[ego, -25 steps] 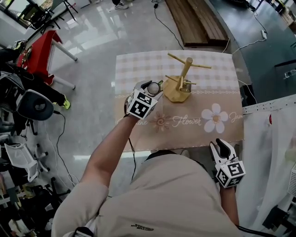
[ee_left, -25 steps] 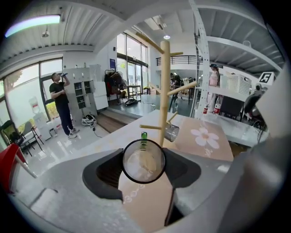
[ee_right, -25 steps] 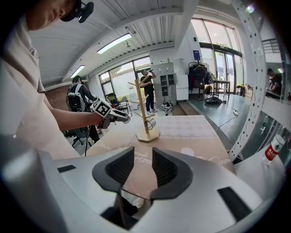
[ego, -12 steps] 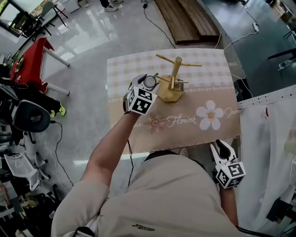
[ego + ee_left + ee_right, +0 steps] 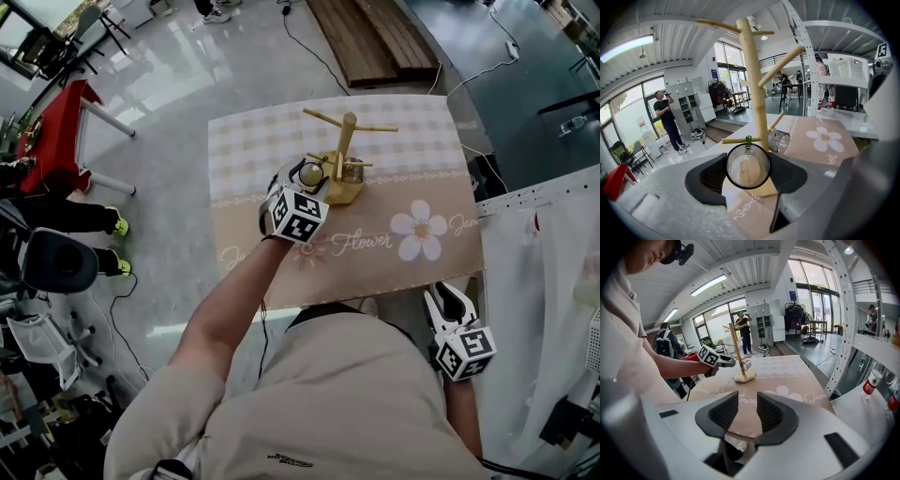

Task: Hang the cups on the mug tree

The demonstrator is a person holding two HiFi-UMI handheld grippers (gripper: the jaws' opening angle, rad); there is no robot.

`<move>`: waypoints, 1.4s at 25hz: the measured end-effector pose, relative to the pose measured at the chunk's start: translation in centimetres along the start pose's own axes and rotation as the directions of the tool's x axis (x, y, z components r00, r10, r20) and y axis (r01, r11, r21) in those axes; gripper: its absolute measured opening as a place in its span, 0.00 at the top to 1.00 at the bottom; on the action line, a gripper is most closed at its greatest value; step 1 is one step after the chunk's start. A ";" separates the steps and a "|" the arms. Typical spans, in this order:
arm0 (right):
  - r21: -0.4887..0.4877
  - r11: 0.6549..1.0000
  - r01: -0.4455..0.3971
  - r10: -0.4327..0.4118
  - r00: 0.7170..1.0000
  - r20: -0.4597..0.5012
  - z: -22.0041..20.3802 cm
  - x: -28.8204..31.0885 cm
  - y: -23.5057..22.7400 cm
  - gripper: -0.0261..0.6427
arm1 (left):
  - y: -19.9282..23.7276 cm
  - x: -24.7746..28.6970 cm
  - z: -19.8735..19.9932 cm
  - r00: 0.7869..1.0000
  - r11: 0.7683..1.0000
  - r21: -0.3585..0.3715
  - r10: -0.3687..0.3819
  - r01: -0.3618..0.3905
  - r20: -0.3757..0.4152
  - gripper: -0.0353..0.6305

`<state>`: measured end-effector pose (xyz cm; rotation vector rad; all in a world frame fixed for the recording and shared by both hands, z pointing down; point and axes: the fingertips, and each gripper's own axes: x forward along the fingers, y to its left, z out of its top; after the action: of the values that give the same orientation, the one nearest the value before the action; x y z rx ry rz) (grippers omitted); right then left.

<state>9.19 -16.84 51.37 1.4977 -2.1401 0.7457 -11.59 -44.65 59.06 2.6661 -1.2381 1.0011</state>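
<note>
A wooden mug tree (image 5: pixel 345 150) stands at the back of the flower-print table (image 5: pixel 412 272). One clear cup (image 5: pixel 353 171) hangs on a low peg on its right side. My left gripper (image 5: pixel 302 186) is shut on a second clear glass cup (image 5: pixel 312 174), just left of the trunk. In the left gripper view that cup (image 5: pixel 748 165) faces me mouth-on, its green handle touching or just behind a low left peg (image 5: pixel 733 140) of the tree (image 5: pixel 753 79). My right gripper (image 5: pixel 443 298) hangs open and empty off the table's front right corner, far from the tree (image 5: pixel 736 352).
A white perforated rack (image 5: pixel 534 202) borders the table on the right. Wooden planks (image 5: pixel 366 37) and cables lie on the floor behind it, and a red chair (image 5: pixel 56 131) stands at the left. A person (image 5: pixel 665 117) stands far back in the hall.
My left gripper carried the glass cup rightwards, closer to the tree's trunk and low left peg. The right gripper stayed put.
</note>
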 end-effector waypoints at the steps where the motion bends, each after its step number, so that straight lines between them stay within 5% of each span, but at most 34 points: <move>1: 0.001 1.000 0.002 -0.002 1.000 0.000 0.0 -0.1 -0.1 0.76 | -0.3 0.2 0.0 1.000 1.000 0.002 0.003 -0.003 0.002 0.54; 25: -0.016 0.998 -0.064 0.065 0.997 0.037 -1.1 -2.9 -5.0 0.76 | -2.2 0.7 -1.8 0.988 0.989 -0.082 0.113 -0.121 -0.103 0.54; 30: -0.025 0.994 -0.104 0.105 0.994 0.040 -1.4 -3.3 -6.0 0.76 | -3.2 -1.7 -2.0 0.986 0.978 -0.159 0.120 -0.137 -0.112 0.54; 35: -0.057 0.983 -0.173 0.176 0.983 0.056 -1.4 -3.5 -6.5 0.77 | -6.2 -5.4 -2.0 0.995 0.946 -0.314 0.057 -0.080 -0.082 0.54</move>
<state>16.55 -15.25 51.56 1.3350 -2.3416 0.7058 -10.95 -36.24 58.94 2.3375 -1.3544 0.8155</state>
